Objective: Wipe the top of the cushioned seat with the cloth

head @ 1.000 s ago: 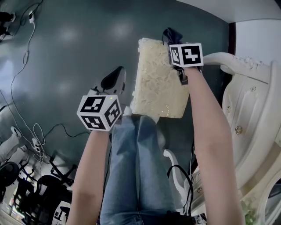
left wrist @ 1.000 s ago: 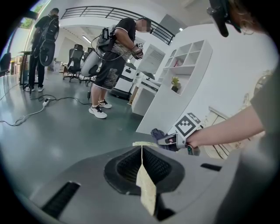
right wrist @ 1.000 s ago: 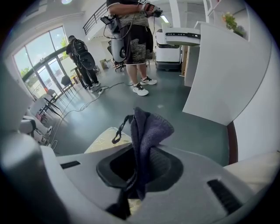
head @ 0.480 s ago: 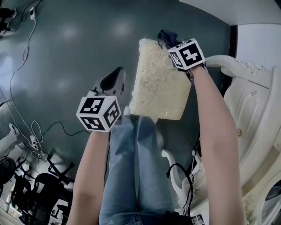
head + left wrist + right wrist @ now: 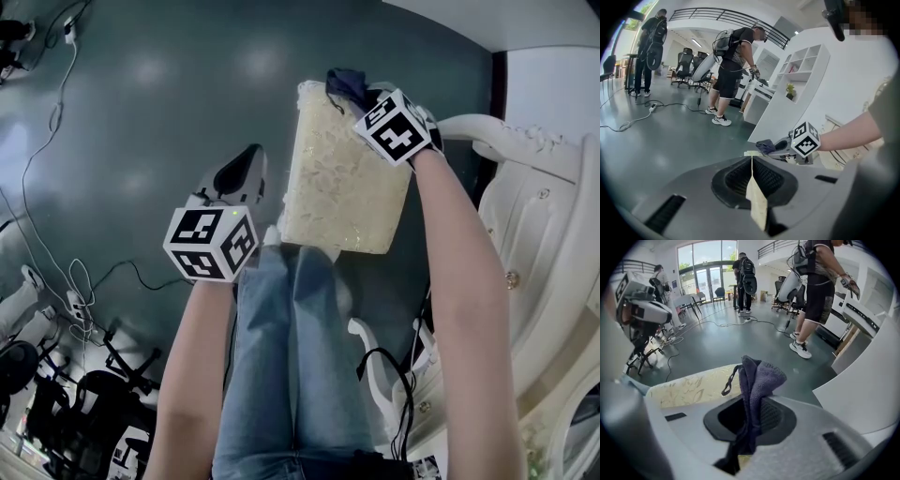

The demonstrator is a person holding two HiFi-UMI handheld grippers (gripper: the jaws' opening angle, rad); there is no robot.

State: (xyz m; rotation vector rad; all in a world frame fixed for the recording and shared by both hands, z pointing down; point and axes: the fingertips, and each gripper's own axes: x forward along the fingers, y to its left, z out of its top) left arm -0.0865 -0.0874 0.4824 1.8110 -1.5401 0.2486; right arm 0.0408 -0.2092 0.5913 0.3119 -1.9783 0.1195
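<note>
— Cloth (image 5: 757, 376) first: where is it sitting?

— It is bunching up out of the right hand-held gripper (image 5: 751, 420), whose jaws are pinching shut on its middle, and a dark tail is hanging down below them. In the head view it is hovering over the far edge of the seat (image 5: 337, 187), at the upper centre of the frame. Whether it is touching the cushion I am not managing to tell.

— How is it going to handle?

— I am judging it light, soft and floppy. Gripped at the fold like this, only the loose bunch past the jaw tips is going to be meeting the cushion. Pressing low and dragging flat is looking wiser than dabbing. Nothing here is looking fragile.

— And the seat?

— It is lying mid-frame, just beyond the person's legs (image 5: 291, 356): cream, patterned, padded. It is probably going to be giving under pressure, and it could be sliding on the smooth floor (image 5: 141, 112) if pushed hard.

— Is the other one steadying it?

— Not clearly. The left hand-held gripper (image 5: 752, 180) is hanging just left of the seat in the head view. Its jaws are pressing together on a thin cream strip (image 5: 757, 206), and what that strip belongs to I am not making out.
</note>
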